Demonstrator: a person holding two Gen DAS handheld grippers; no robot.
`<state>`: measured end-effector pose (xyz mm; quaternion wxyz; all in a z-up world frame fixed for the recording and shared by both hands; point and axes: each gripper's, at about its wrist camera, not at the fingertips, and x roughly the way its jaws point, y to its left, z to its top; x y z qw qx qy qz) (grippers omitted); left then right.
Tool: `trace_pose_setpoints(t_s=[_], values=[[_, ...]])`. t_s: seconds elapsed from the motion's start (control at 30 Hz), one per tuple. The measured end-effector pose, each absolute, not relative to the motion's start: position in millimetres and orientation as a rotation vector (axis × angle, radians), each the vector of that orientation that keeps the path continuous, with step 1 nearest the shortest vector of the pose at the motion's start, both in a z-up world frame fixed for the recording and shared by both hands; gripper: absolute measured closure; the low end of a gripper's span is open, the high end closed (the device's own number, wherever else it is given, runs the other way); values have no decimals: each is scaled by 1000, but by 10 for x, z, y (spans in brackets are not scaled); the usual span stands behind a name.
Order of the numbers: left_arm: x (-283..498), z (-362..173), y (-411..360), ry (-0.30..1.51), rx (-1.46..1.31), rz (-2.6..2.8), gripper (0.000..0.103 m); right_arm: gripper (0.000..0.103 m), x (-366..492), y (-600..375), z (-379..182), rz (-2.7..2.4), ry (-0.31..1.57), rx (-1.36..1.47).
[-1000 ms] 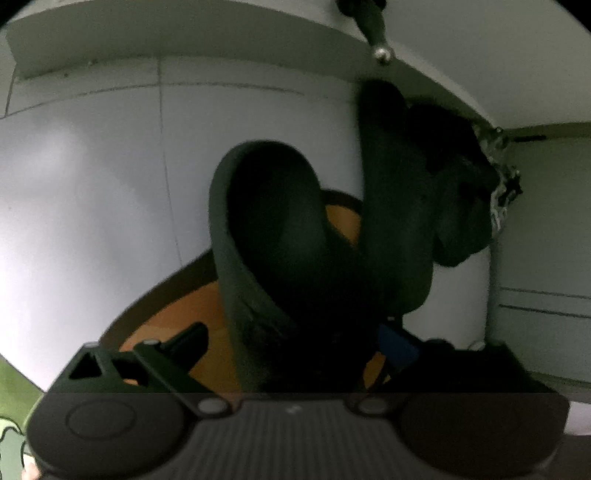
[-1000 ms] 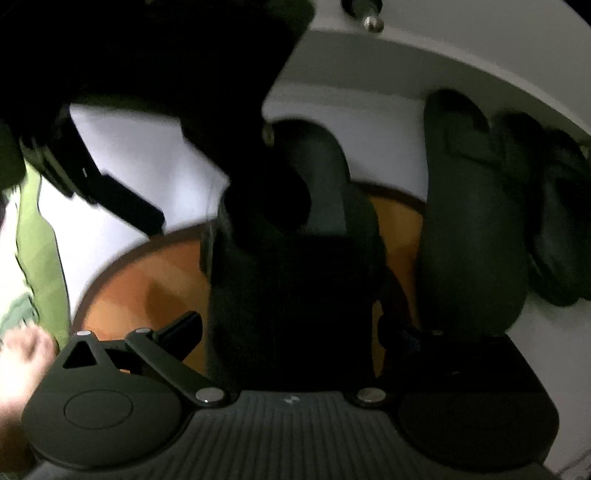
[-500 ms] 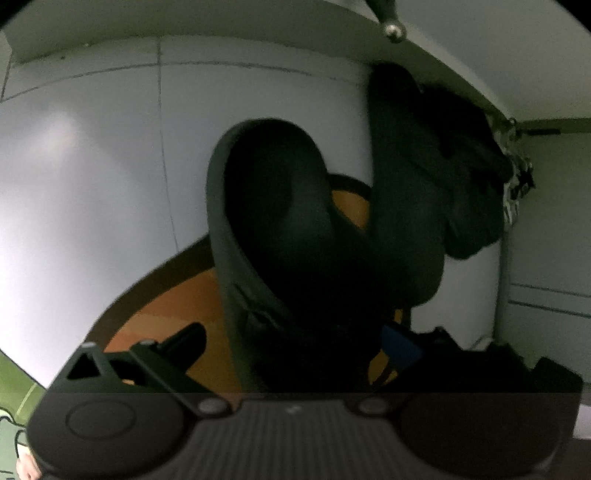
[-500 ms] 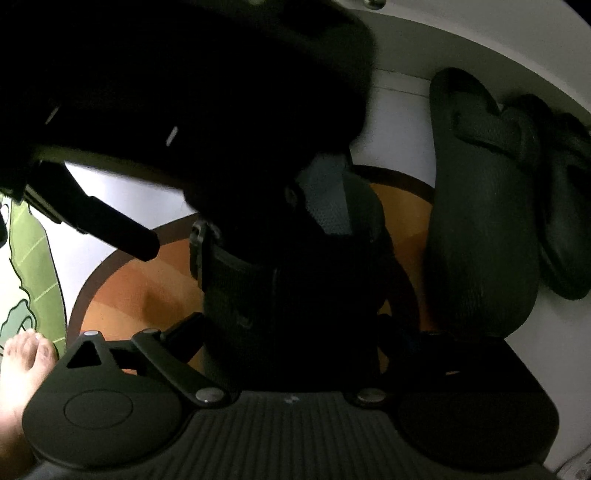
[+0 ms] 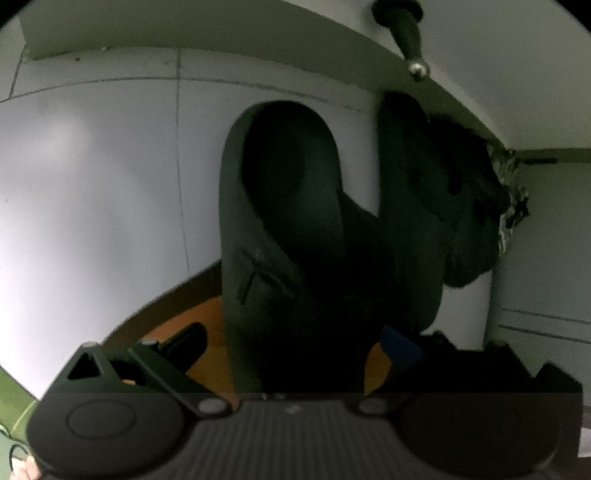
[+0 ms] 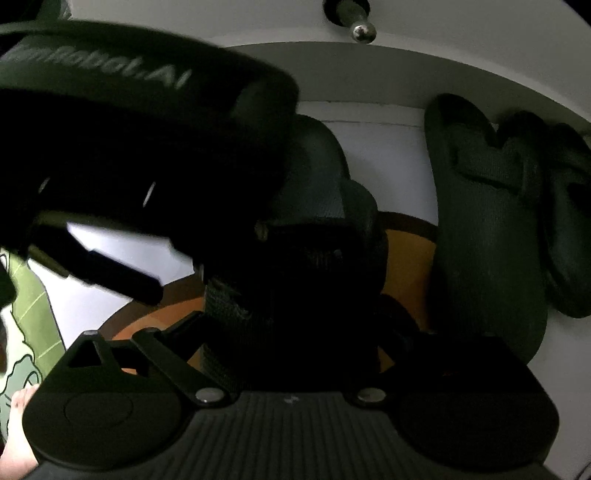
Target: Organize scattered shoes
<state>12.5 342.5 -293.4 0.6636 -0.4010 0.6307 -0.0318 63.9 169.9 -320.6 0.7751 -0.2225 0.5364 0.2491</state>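
**Two dark slippers held over a round orange mat**

A dark slipper [image 5: 280,236] is seen in the left wrist view between the fingers of the left gripper [image 5: 295,354], its sole edge turned towards the camera and its toe pointing away towards the white baseboard [image 5: 184,40]. The left gripper's fingers are set apart by the width of the slipper and appear closed against it, though the contact itself is lost in shadow. Under the slipper lies a round orange mat [image 5: 207,332] with a dark brown border, on a pale tiled floor [image 5: 92,184].

In the right wrist view a second dark slipper [image 6: 295,295], textured on its surface, is held between the fingers of the right gripper [image 6: 295,343], which are likewise spread only as far as the slipper is wide. The upper left of this view is filled by the body of the other gripper, blurred and very close.

Just to the right, a dark flip-flop [image 6: 484,229] is laid on the floor with its toe against the wall, partly on the mat's edge, and another dark shoe [image 6: 569,229] lies touching it on the far side. A metal-tipped door stop [image 6: 354,22] projects from the wall above. A bare foot [image 6: 18,424] is visible at the lower left edge, beside a green patterned mat [image 6: 33,314].
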Motion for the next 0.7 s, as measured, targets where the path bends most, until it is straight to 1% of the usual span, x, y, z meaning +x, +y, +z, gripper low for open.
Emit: trace_pose_setpoints(t_s=[0.07, 0.17, 0.23, 0.3, 0.33, 0.37, 0.43, 0.47, 0.5, 0.57, 0.63, 0.7], values=[[139, -2962, 3387, 1419, -923, -115, 6, 3, 661, 1690, -3180, 538, 1180, -471], [161, -2963, 3337, 1392, -899, -152, 8, 4, 674, 1553, -3102, 538, 1186, -467], [178, -2970, 3316, 1382, -888, -158, 7, 5, 687, 1619, -3076, 554, 1177, -509], [204, -2956, 3311, 1361, -887, -162, 7, 8, 722, 1671, -3039, 554, 1173, -522], [218, -2946, 3310, 1350, -887, -164, 9, 8, 763, 1673, -3010, 537, 1174, -502], [240, -2949, 3308, 1343, -892, -172, 20, 9, 787, 1669, -2989, 523, 1172, -489], [292, -2968, 3300, 1332, -908, -195, 27, 9, 881, 1653, -2929, 449, 1138, -501], [318, -2978, 3297, 1327, -915, -207, 28, 10, 902, 1640, -2917, 435, 1132, -502], [344, -2987, 3293, 1321, -923, -219, 28, 10, 955, 1589, -2900, 425, 1134, -488], [396, -3007, 3286, 1310, -938, -242, 20, 11, 1063, 1471, -2860, 434, 1142, -455], [447, -3026, 3279, 1299, -954, -265, 21, 11, 1102, 1455, -2824, 442, 1124, -469], [473, -3006, 3270, 1277, -937, -263, 21, 12, 963, 1493, -2862, 433, 1108, -460]])
